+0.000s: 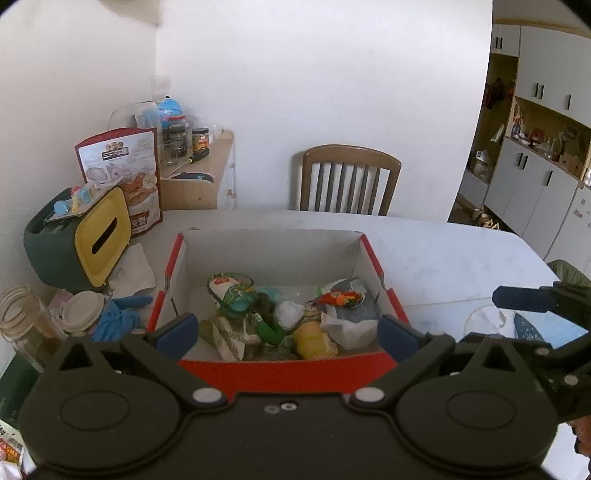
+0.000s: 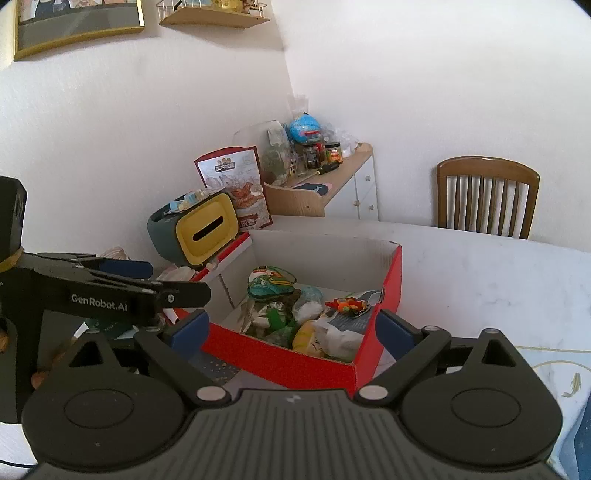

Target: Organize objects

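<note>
Both your grippers hover at the near edge of the red box (image 1: 373, 254) on the white table (image 1: 461, 254), the left gripper (image 1: 288, 328) and right gripper (image 2: 291, 328) each spread wide and empty — the snack packets (image 1: 347, 317) already lie heaped inside. Close carelessly and a pad could catch the thin cardboard wall — tipping the box or dragging it into the tissue holder (image 2: 199, 229).

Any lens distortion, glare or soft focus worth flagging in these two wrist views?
Left wrist view: strong fisheye bending of the wall edge, dark vignette corners, box sharp, cabinets softer. Right wrist view: same curvature, the picture frame bows, white wall bright but not blown out, tool casing crisp.
</note>
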Demonstrator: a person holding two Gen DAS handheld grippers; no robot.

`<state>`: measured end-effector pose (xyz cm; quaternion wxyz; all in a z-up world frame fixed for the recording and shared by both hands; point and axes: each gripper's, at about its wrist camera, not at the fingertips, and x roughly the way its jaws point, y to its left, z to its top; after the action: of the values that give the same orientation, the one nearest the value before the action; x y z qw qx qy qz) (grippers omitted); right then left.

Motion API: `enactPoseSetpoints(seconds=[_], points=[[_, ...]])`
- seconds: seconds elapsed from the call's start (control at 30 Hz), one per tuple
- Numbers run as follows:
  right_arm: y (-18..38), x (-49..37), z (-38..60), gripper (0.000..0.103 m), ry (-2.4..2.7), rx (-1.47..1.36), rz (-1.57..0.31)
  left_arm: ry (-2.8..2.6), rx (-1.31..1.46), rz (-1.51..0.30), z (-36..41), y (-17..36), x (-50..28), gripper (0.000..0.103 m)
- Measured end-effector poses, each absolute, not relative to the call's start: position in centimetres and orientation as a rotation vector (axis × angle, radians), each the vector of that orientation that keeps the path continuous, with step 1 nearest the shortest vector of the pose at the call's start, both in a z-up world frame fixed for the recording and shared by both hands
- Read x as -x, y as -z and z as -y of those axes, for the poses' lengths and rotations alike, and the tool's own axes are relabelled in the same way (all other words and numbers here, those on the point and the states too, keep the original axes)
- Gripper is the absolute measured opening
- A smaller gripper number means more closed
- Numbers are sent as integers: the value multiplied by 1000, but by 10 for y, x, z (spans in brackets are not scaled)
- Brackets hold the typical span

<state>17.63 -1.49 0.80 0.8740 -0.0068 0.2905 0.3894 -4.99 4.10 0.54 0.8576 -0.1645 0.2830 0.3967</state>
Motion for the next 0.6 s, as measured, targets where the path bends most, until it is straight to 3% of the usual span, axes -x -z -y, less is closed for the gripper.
enactPoseSetpoints(seconds=[0.1,0.17,0.6], points=[[-8,-175,16,97,-812,11,-606,-847,324,-595,-37,-6,50,103],[-8,-173,18,103,-809,3,-601,-847,321,-598,-35,-6,50,103],[-3,-170,34,103,-782,-19,-605,-864,323,-610,-28,-4,41,103]])
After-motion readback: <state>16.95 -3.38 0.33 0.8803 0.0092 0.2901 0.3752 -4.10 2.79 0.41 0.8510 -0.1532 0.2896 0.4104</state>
